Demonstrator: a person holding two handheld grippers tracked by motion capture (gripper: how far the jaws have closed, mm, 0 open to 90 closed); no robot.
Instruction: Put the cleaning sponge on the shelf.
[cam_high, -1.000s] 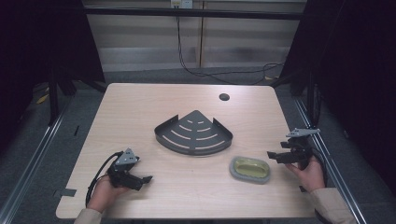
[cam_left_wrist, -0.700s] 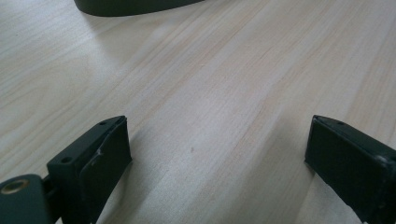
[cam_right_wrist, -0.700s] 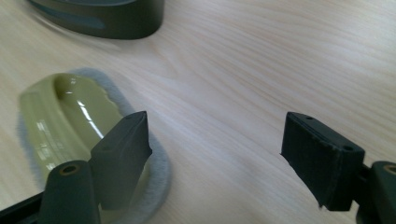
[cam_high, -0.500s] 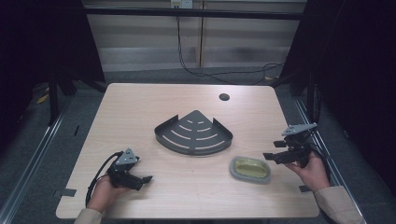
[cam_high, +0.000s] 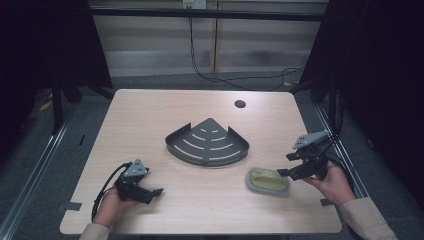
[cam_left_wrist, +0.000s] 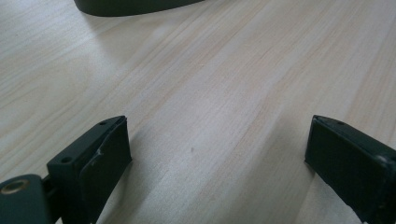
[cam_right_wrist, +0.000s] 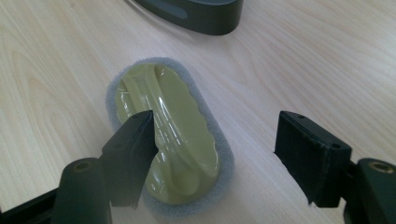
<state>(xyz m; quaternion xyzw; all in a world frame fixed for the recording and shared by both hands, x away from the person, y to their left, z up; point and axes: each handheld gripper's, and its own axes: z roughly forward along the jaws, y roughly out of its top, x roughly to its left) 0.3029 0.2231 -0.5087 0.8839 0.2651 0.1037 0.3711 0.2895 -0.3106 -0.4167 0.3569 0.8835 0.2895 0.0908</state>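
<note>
A dark grey fan-shaped rack (cam_high: 209, 144) lies in the middle of the wooden table (cam_high: 150, 115). To its lower right rests an olive-green scrubber with a grey sponge base (cam_high: 268, 181), seen close up as the scrubber (cam_right_wrist: 173, 126) in the right gripper view. My right gripper (cam_high: 286, 165) hovers open at the scrubber's right end, its left finger (cam_right_wrist: 130, 149) over the green handle, nothing gripped. At the table's front left my left gripper (cam_high: 156, 192) rests open, and the left gripper (cam_left_wrist: 217, 154) has bare wood between its jaws.
A small round hole (cam_high: 240, 104) sits near the table's far edge. The rack's edge (cam_left_wrist: 135, 5) shows at the top of the left gripper view. Black frame posts and cables stand beyond the table.
My right gripper has moved left and down toward the scrubber, now reaching its right end. The left gripper has stayed put.
</note>
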